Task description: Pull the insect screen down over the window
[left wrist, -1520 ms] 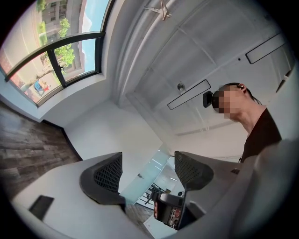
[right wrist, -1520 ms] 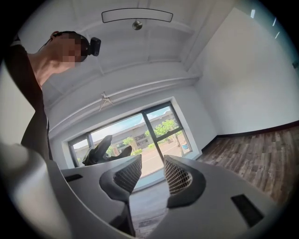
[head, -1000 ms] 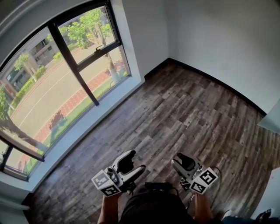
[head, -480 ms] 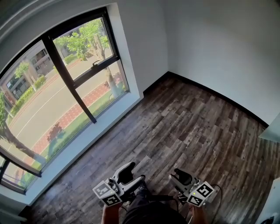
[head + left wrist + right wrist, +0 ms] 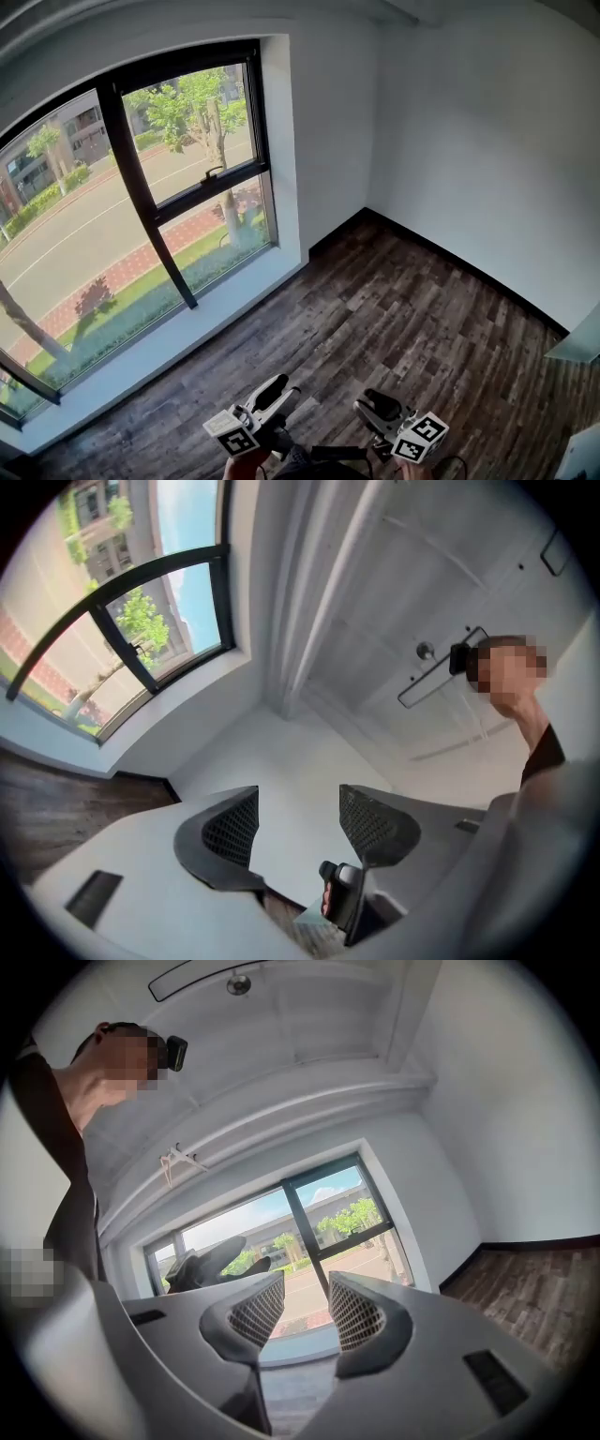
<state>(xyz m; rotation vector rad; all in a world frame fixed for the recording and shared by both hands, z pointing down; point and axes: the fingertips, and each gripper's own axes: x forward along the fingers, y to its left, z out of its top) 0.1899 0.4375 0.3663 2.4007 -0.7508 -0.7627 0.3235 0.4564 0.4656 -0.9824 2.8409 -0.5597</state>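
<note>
Now lower in view: left gripper [image 5: 278,388], empty jaws just narrowed, still apart; right gripper [image 5: 372,403] half-open, empty. Window [image 5: 187,141] stands ahead-left, nearer the left.

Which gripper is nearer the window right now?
Left. The left gripper, empty jaws just closing, is on the window side; the right gripper is beside it, farther away.

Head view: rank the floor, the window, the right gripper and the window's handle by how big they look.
1. floor, though its lead over the window is not large
2. window
3. right gripper, which looks bigger because it is close to the camera
4. handle, far off and tiny
</note>
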